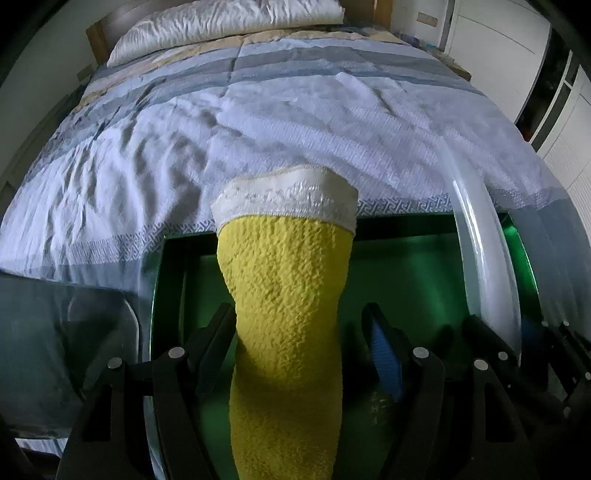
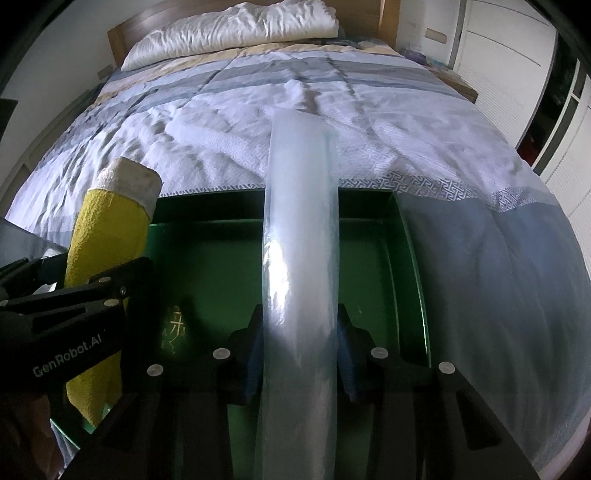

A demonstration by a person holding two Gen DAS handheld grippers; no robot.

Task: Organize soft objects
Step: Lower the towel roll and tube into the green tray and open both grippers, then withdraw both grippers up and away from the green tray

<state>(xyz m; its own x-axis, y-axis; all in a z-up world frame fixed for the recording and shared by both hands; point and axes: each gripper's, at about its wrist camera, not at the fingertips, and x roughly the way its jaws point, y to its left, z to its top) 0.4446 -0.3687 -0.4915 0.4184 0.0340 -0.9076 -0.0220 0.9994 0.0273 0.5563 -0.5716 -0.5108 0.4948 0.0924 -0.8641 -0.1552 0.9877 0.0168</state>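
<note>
A yellow textured sock with a white cuff (image 1: pixel 284 295) stands up between the fingers of my left gripper (image 1: pixel 299 332). The left finger touches it; the right blue pad (image 1: pixel 384 354) stands apart, so the grip is unclear. The sock also shows in the right wrist view (image 2: pixel 107 236), beside the left gripper (image 2: pixel 74 295). My right gripper (image 2: pixel 299 354) is shut on a clear plastic bag edge (image 2: pixel 299 240), which also shows in the left wrist view (image 1: pixel 484 251). Both hover over a green box (image 2: pixel 207 258), seen through the clear plastic (image 1: pixel 406 280).
A bed with a white and blue striped cover (image 1: pixel 258 122) fills the view ahead, with a white pillow (image 1: pixel 229 26) at the wooden headboard. White wardrobe doors (image 2: pixel 517 66) stand at the right. Clear plastic drapes over the box's right side (image 2: pixel 498 295).
</note>
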